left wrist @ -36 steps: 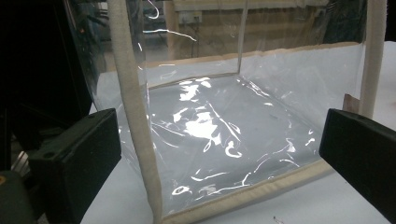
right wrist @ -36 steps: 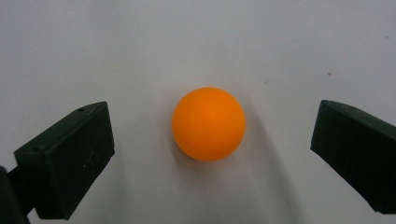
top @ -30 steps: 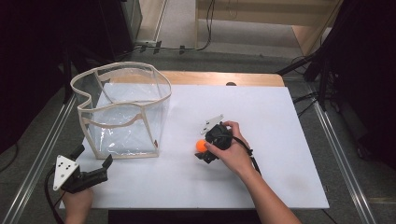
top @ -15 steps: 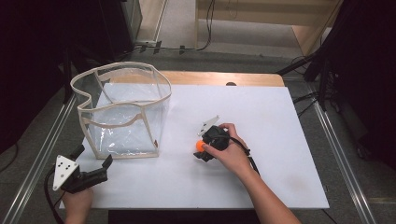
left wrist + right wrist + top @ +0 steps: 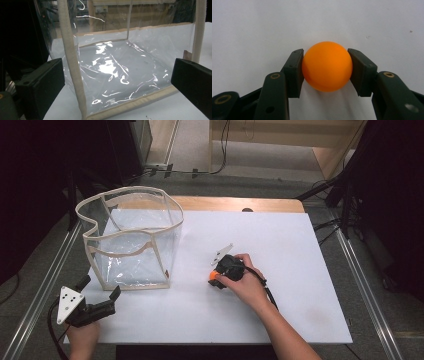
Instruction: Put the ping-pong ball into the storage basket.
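Note:
An orange ball (image 5: 327,66) lies on the white table, and my right gripper (image 5: 326,71) has just closed its jaws on it; both pads press its sides. From above, the ball (image 5: 213,276) shows at the tip of the right gripper (image 5: 218,279) near the table's middle. A clear plastic bag with a cream fabric trim (image 5: 131,240) stands open-topped at the left. My left gripper (image 5: 100,293) rests at the front left corner, jaws wide open and empty, facing the bag's front wall (image 5: 120,75).
The white table top (image 5: 280,245) reaches right and back from the right hand. Metal rails (image 5: 40,290) run along both table sides. A wooden strip (image 5: 235,204) borders the far edge. A black cable (image 5: 267,292) trails along the right forearm.
The right gripper's jaws have closed around the orange ball, with the hand shifting only slightly. The left gripper and the bag have stayed where they were.

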Demonstrator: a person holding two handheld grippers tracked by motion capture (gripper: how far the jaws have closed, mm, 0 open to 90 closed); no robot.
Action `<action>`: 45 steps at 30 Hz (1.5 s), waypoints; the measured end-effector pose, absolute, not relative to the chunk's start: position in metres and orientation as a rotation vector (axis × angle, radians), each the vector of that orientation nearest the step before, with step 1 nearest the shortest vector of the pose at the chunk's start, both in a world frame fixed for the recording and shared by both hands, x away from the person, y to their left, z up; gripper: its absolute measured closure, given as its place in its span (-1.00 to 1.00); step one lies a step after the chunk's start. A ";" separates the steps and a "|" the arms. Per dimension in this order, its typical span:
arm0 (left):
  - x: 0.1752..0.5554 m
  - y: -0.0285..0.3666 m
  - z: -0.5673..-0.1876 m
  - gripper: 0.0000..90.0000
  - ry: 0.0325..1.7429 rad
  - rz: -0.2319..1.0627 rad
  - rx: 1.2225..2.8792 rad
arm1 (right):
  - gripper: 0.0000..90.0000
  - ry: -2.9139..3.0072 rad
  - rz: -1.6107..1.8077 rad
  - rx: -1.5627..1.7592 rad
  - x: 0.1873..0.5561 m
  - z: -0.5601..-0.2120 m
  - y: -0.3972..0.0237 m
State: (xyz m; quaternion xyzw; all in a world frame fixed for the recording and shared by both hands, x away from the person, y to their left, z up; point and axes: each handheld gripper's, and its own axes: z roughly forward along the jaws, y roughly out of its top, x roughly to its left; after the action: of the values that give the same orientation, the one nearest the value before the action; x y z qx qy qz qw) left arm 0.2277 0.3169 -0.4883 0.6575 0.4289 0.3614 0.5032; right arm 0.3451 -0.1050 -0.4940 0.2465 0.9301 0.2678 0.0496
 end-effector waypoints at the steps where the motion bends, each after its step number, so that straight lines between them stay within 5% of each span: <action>1: 0.228 0.317 -0.488 -1.00 1.035 0.873 1.587 | 0.05 2.834 0.815 0.751 0.345 -0.494 -0.105; 45: 0.228 0.317 -0.488 -1.00 1.035 0.870 1.587 | 0.05 2.877 0.913 0.664 0.350 -0.465 -0.109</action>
State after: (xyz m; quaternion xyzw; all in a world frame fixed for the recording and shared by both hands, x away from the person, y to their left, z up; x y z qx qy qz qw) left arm 0.2280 0.3173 -0.4882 0.6576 0.4286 0.3605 0.5040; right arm 0.3500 -0.1088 -0.4646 0.2148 0.9306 0.2954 0.0256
